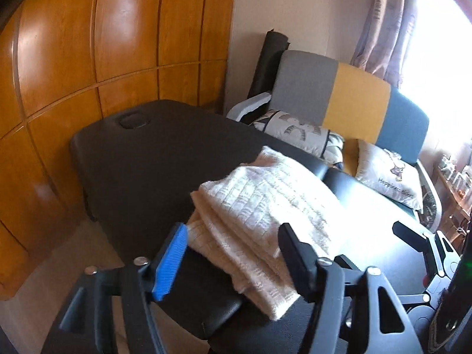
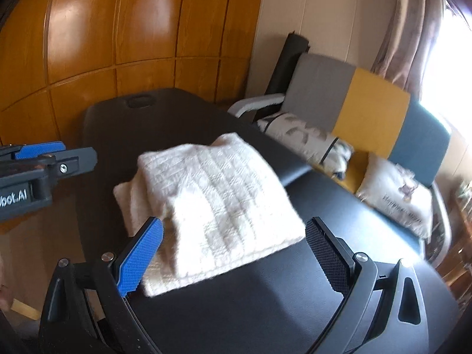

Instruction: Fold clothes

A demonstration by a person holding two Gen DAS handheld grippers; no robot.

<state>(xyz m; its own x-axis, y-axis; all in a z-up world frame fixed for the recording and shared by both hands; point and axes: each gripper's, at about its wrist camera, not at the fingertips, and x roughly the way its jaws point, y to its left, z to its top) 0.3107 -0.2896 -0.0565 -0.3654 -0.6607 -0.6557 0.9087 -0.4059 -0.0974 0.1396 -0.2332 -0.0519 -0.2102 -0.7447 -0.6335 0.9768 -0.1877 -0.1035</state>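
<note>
A cream knitted garment (image 1: 265,206) lies folded into a thick rectangle on the black padded table (image 1: 153,159). My left gripper (image 1: 233,230) is open just in front of the garment's near left corner, its blue and black fingers wide apart and not pinching the cloth. My right gripper (image 2: 233,224) is open too, low over the near edge of the folded garment (image 2: 218,200), which lies flat between and beyond its fingers. In the right wrist view the left gripper (image 2: 59,159) juts in from the left edge, beside the garment. One black finger (image 1: 410,234) of the right gripper shows at the right of the left wrist view.
The table has a face hole (image 1: 132,121) at its far end. A wooden wardrobe (image 1: 88,59) stands close behind and to the left. A grey, yellow and blue sofa (image 1: 354,100) with two cushions runs along the table's right side, next to a curtained bright window (image 1: 427,29).
</note>
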